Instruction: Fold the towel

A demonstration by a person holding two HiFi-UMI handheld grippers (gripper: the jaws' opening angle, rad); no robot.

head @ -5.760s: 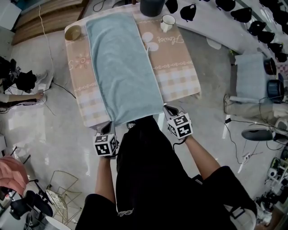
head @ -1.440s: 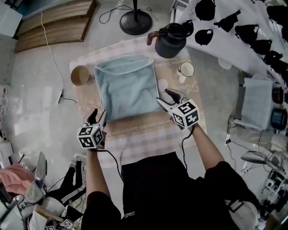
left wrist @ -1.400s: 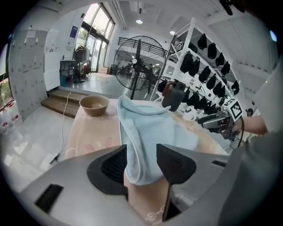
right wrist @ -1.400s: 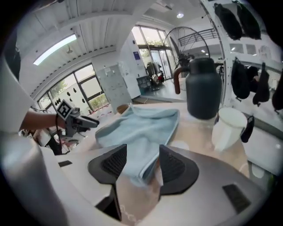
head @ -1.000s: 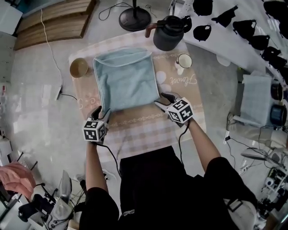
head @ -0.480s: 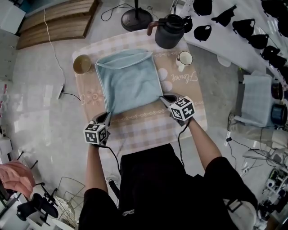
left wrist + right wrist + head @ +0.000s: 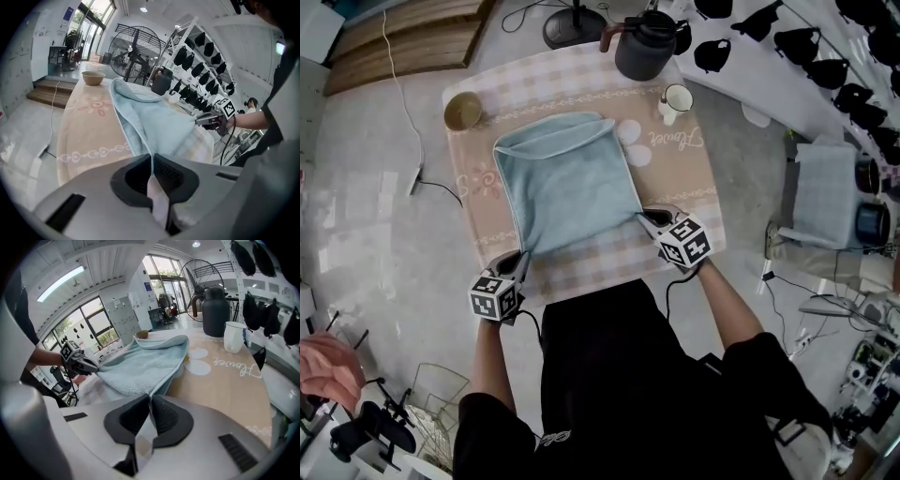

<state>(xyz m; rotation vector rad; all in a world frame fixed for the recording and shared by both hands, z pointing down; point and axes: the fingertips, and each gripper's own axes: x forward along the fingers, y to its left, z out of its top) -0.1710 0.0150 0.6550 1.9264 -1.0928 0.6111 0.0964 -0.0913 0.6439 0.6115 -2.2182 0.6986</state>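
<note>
Head view: the pale blue towel (image 7: 567,183) lay doubled on the patterned tablecloth (image 7: 675,169), its far edge near a bowl (image 7: 462,111), a mug (image 7: 677,98) and a dark kettle (image 7: 645,52). The left gripper (image 7: 521,257) was clamped on the towel's near left corner and the right gripper (image 7: 646,217) on its near right corner. Both pairs of jaws had just been closing, and in each gripper view the towel's edge ran straight in between them. The near edge stretched between the two grippers, at the table's near side.

The step in hand appeared to be taking the near corners for a further fold. To do it well, both clamps should probably hold every layer at the corner; whether they did could not be told. The corners would best rise together, with the edge between them kept taut and level, and travel squarely toward the far edge, so that the hems meet without skew. The mug stood closest to the right gripper's likely path and warranted care.
</note>
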